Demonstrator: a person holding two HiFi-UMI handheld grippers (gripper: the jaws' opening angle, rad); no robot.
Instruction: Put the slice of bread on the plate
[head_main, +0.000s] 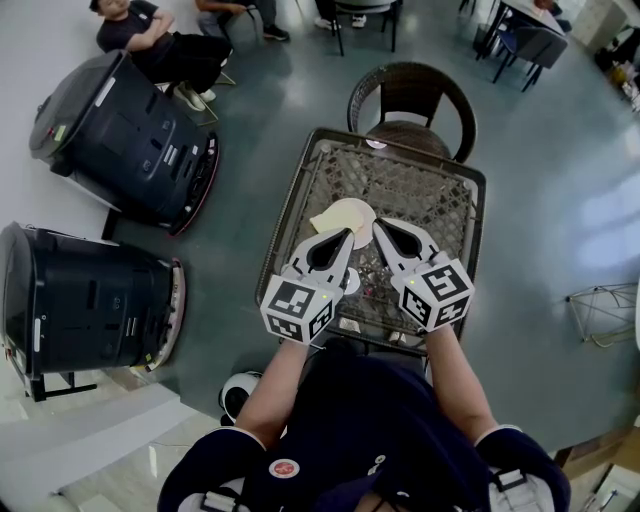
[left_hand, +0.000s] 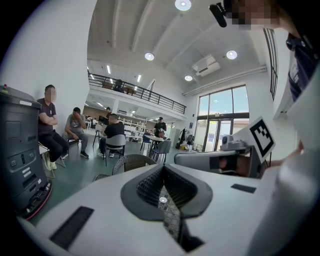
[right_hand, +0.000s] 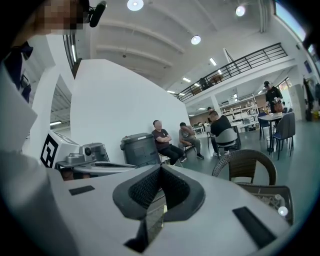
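In the head view a pale slice of bread (head_main: 325, 219) lies against the left side of a small white plate (head_main: 359, 210) on a wicker-topped table (head_main: 300, 190); whether it rests on the plate or beside it I cannot tell. Both grippers hover side by side above the table's near half, pointing toward the plate. My left gripper (head_main: 349, 233) is shut with nothing in it, its tip just short of the bread. My right gripper (head_main: 377, 224) is also shut and empty, beside the plate's near right edge. In the left gripper view the jaws (left_hand: 162, 169) meet; so do those in the right gripper view (right_hand: 160, 167).
A wicker chair (head_main: 412, 95) stands at the table's far side. Two large dark round machines (head_main: 125, 135) (head_main: 80, 300) sit on the floor to the left. Seated people (head_main: 160, 40) are at the back left. A small white object (head_main: 376, 144) lies at the table's far edge.
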